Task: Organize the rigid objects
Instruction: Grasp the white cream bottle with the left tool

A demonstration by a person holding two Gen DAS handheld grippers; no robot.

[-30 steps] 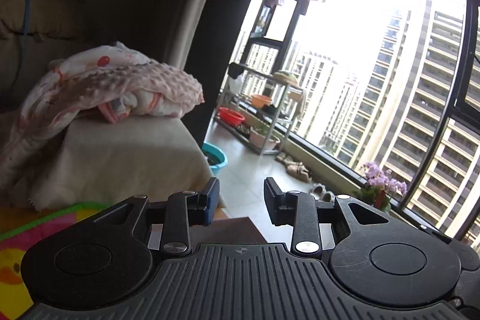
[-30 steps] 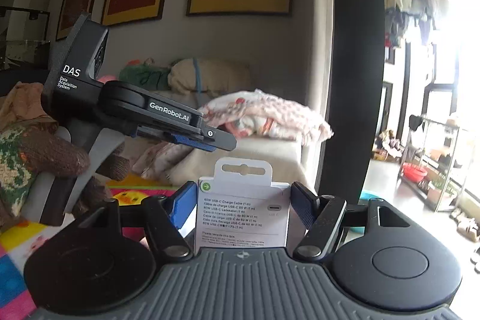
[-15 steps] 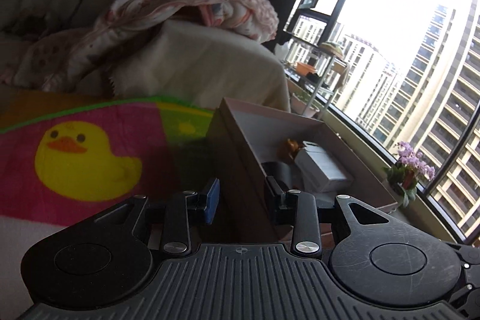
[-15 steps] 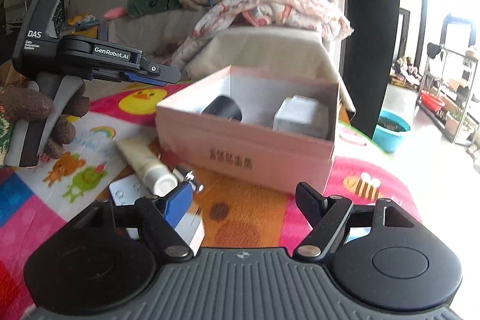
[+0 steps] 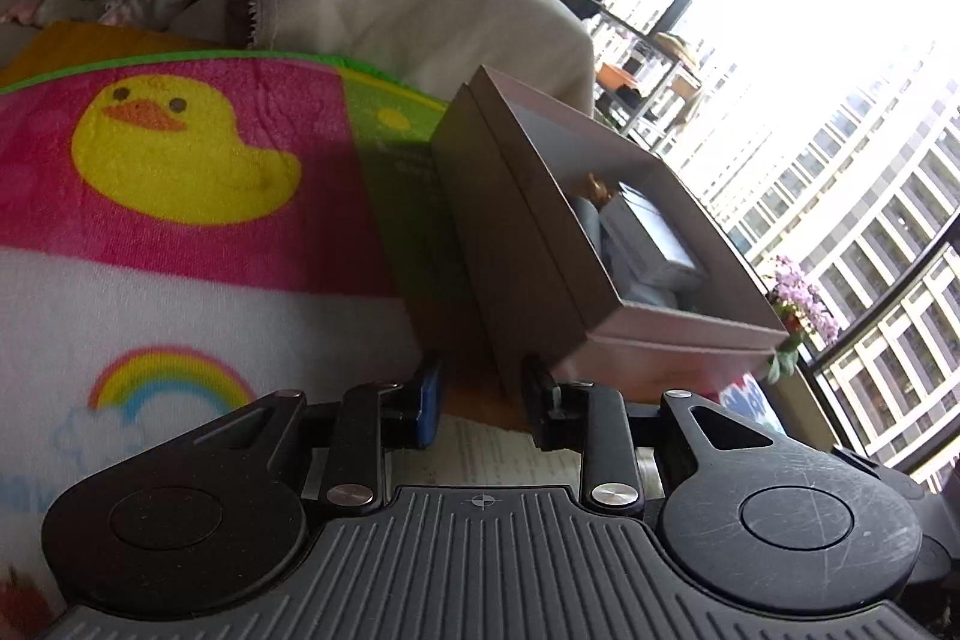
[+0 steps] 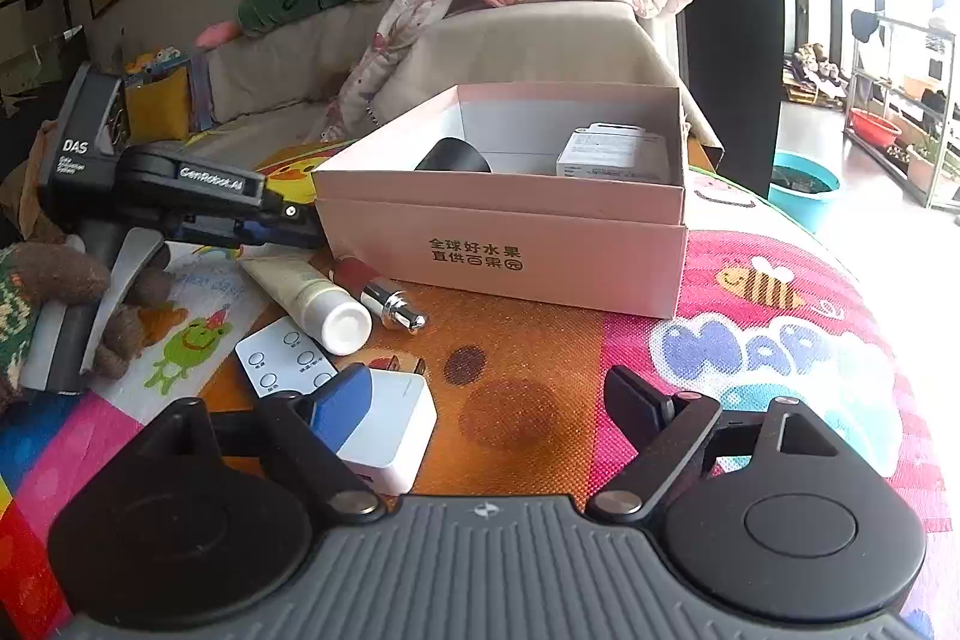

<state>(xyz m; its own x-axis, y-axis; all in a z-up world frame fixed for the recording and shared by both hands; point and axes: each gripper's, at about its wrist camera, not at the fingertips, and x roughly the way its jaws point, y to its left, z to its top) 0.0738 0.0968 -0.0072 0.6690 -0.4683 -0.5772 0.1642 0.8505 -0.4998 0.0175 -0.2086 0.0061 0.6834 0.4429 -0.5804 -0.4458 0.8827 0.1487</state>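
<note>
My right gripper (image 6: 486, 409) hung low over the play mat (image 6: 780, 340) with its jaws opening and nothing between them; the white charger plug (image 6: 390, 430) lay just beside its left finger. My left gripper (image 5: 483, 391) was closing at the near left corner of the pink box (image 6: 540, 244); whether its pads pressed the wall I could not tell. The box already held a black cylinder (image 6: 453, 157) and a white carton (image 6: 612, 154). A cream tube (image 6: 312, 295), a lipstick (image 6: 378, 292) and a remote (image 6: 285, 361) remained outside, so I judged the sorting part done. The next move called for centring the jaws on the plug.
</note>
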